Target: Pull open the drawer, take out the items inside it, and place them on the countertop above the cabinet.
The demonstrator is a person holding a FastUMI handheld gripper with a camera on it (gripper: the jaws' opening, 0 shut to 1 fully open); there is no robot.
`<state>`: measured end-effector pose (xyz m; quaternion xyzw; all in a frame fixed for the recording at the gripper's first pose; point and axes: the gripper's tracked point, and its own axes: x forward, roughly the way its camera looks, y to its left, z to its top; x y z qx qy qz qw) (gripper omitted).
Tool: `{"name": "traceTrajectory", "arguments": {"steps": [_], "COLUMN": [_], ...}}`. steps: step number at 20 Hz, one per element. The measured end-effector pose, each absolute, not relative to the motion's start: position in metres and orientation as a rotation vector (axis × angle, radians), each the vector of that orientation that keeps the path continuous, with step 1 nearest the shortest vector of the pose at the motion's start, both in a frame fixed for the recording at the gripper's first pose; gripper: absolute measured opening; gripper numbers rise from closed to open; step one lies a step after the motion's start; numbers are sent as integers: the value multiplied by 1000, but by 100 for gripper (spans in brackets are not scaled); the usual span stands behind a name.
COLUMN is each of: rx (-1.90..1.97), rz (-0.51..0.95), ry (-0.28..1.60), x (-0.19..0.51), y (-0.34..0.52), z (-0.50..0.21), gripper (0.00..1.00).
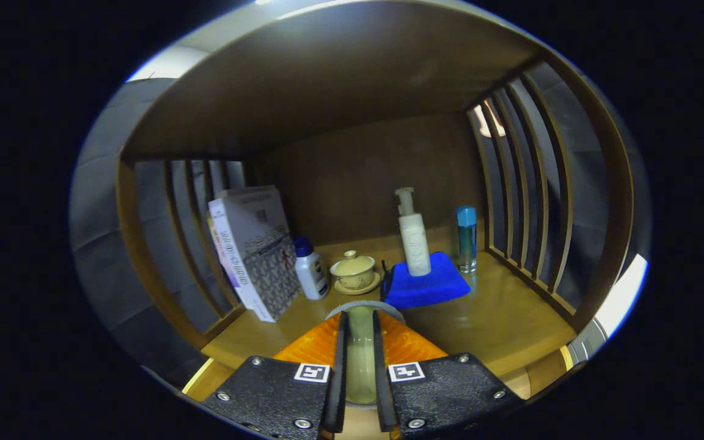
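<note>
Fingers (340,354) nearly closed, black pads pressing either side of a pale green glazed piece, likely a cup (361,360), its grey rim (364,307) curving just past the tips. Orange finger bodies flare out behind the pads. I read this as carrying an item to the countertop (511,330); drawer not seen from here.

Glossy wood surface lies directly beneath and ahead. To set down well: lower straight, keep the piece upright, let it touch the wood before I ease the pads apart, and stay short of the things ahead.

Just beyond the tips: small lidded tea bowl on a saucer (355,272), ceramic, beige. Left of it a white bottle with blue cap (310,269), then a leaning book (254,250). Right: folded blue cloth (425,287), soft, with a white pump bottle (414,235) standing on it; a slim blue-capped clear bottle (466,238) farther right. Slatted wooden sides.
</note>
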<state>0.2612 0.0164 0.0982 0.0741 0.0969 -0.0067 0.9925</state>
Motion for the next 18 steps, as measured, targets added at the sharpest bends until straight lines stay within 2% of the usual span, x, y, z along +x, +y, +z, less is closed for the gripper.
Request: {"name": "traceTrajectory", "arguments": {"steps": [7,12,13,17,18], "rx": [200,167,154,80,60], "rz": [-50,-79,-79,-114,-119], "ry": [236,252,246,189,155], "x": [301,313,312,296,287], "y": [11,9,8,-2,-3], "z": [76,63,65,82,91], "gripper": [22,29,34,88,93]}}
